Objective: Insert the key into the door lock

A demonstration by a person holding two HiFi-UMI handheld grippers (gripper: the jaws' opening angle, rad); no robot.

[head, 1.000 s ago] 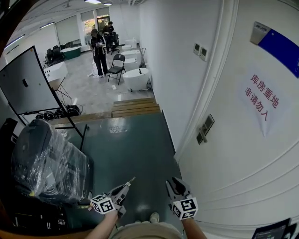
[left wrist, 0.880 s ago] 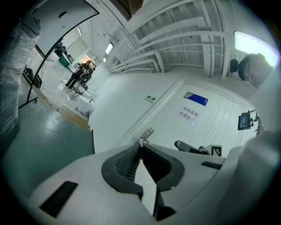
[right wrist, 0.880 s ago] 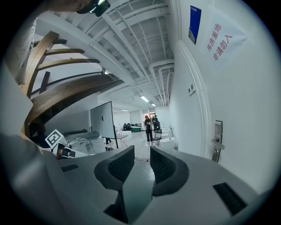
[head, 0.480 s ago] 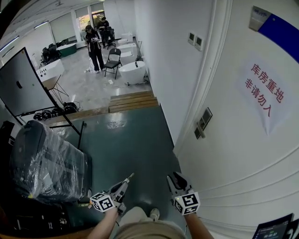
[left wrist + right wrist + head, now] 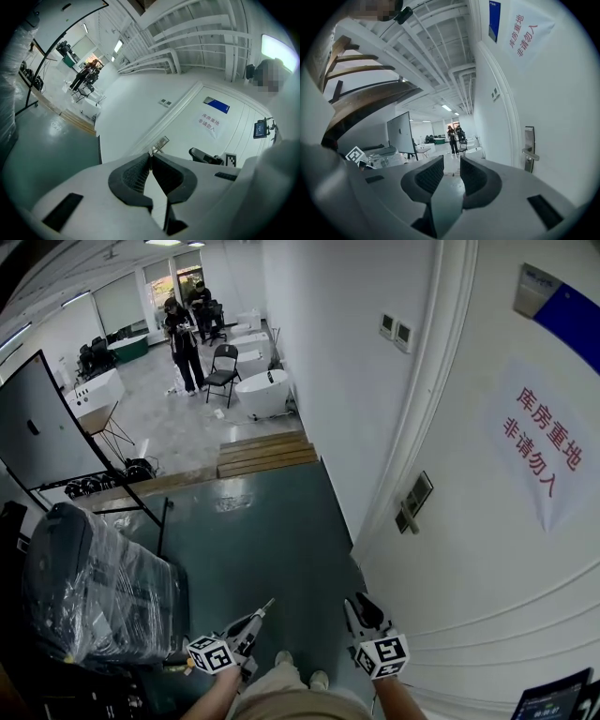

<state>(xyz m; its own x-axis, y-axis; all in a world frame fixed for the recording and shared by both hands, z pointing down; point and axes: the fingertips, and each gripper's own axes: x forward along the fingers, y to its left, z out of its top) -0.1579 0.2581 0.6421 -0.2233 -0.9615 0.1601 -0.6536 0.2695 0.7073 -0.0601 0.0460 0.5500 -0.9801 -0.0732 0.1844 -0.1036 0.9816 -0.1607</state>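
Facing: open green floor (image 5: 272,540), white door (image 5: 487,559) along my right.
Left gripper (image 5: 251,621): nipped on the key (image 5: 266,604).
Right gripper (image 5: 362,609): jaws apart, empty.
Lock plate (image 5: 412,501): well ahead.

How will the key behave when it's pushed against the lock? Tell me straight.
The key looks thin and metallic, so it is probably stiff and light. It sticks out past the jaws of the left gripper, which are closed on one end only, so it may pivot or slip if pushed off-axis.
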